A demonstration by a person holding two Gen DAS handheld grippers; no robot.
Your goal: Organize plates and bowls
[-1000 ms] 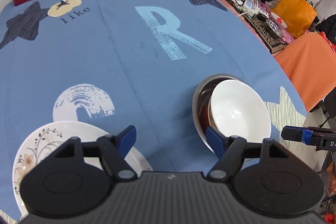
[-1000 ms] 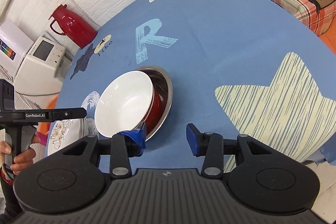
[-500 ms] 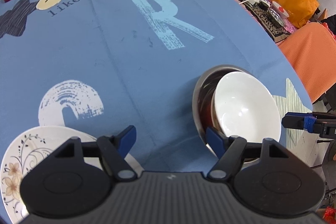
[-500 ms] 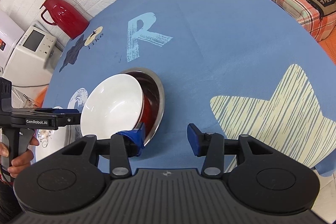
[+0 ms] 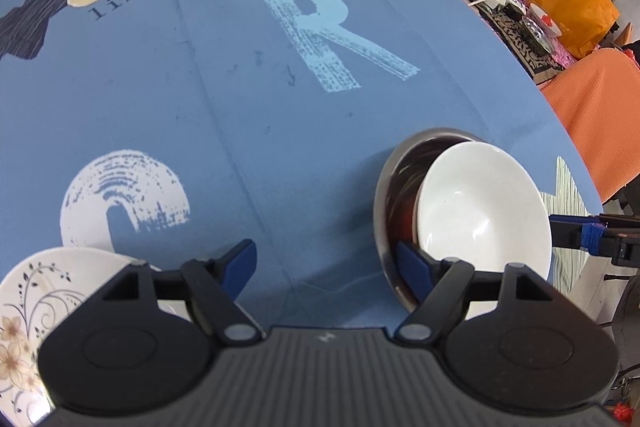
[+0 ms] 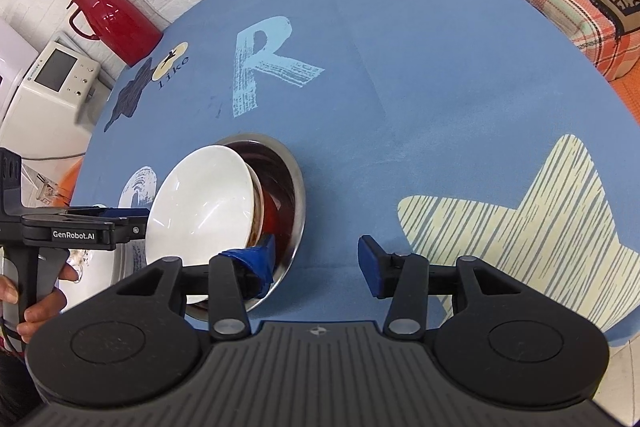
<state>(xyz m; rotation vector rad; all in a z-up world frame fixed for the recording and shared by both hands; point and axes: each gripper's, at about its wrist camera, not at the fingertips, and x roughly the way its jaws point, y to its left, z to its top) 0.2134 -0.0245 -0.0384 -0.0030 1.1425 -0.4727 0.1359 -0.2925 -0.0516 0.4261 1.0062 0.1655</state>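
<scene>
One white bowl (image 5: 480, 211) tilted in one steel bowl (image 5: 394, 187), one floral plate (image 5: 36, 291); both hand-held grippers, left (image 5: 326, 265) and right (image 6: 318, 261), gape wide, empty.

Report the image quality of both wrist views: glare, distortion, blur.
Left wrist view: strong fisheye bulge bends the blue tablecloth; a soft highlight sits inside the white bowl; the centre is sharp, the edges softer. Right wrist view: same barrel distortion; a bright glint on the red thermos; reflections in the steel bowl; no motion blur visible.
</scene>
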